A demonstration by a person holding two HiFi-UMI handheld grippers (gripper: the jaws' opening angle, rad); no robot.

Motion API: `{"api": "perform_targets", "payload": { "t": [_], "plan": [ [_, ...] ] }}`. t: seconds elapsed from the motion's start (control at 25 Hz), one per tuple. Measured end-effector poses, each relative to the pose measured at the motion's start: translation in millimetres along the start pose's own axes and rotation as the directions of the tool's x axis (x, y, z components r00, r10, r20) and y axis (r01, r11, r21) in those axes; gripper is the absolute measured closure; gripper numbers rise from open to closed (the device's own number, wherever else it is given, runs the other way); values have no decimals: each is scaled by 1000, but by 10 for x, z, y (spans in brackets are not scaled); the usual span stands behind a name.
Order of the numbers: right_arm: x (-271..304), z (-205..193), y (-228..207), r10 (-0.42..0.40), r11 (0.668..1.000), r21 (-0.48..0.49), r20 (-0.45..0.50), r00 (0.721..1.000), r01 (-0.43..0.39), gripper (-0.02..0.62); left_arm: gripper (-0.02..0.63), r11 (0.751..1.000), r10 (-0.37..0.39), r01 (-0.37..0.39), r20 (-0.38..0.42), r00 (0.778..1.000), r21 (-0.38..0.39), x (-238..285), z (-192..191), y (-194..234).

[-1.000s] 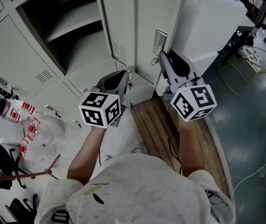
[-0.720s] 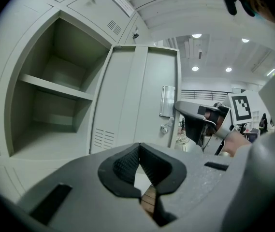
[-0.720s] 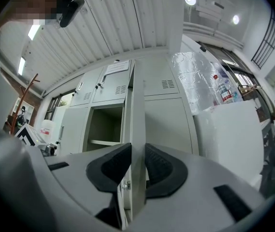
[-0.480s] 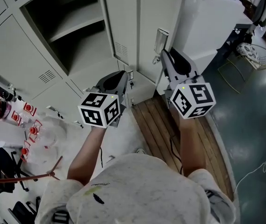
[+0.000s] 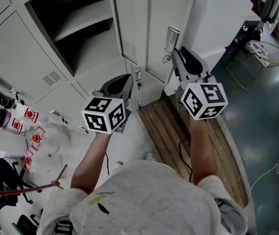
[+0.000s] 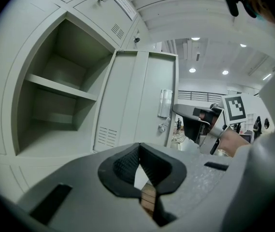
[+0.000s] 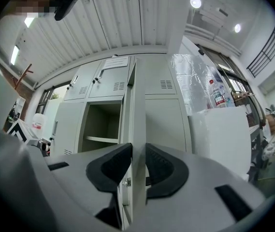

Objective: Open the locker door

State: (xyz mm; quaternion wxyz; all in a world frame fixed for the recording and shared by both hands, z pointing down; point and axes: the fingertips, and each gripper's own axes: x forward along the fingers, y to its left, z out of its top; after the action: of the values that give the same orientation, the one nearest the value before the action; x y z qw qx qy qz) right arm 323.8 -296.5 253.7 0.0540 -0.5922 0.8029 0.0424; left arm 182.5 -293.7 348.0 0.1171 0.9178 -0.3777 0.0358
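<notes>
1. While clamping the free edge of the locker door [image 7: 138,129] between the pads of the right tool [image 5: 176,58], keep the pinch firm and square to the sheet. Thin metal like this probably slips out under any twist.
2. Locker door: swung well out from the open compartment [image 5: 70,28] on its hinge side and seen edge-on between the right tool's pads.
3. Judged to be late in the swing, so pull along the arc about the hinge rather than straight back, and let the wrist turn with the panel.
4. Left tool [image 5: 129,80]: closed on nothing, pads meeting at the tips, held low in front of the door and nearer its hinge side. Keep it there, out of the panel's path.
5. Mind the latch [image 5: 171,38] on the door's face, just beside the right tool. Slide no closer to it, to avoid catching a pad.
6. Watch the white block [image 5: 217,18] on the side of the door away from the compartment. Probably little room left that way, so ease off before the free edge gets near it.
7. Below the door, plenty of room over the wooden floor strip [image 5: 168,126] for stepping back.
</notes>
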Motion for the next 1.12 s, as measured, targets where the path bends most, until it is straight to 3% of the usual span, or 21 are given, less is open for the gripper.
{"api": "perform_targets", "payload": {
  "t": [0.76, 1.12],
  "plan": [
    [-220, 58, 322, -63, 998, -33, -23, 998, 62, 517, 600, 999, -54, 54, 18, 998, -3, -362, 29, -22],
    [-245, -8, 652, -67, 997, -28, -37, 997, 66, 529, 600, 999, -44, 44, 19, 999, -1, -659, 12, 149]
  ]
}}
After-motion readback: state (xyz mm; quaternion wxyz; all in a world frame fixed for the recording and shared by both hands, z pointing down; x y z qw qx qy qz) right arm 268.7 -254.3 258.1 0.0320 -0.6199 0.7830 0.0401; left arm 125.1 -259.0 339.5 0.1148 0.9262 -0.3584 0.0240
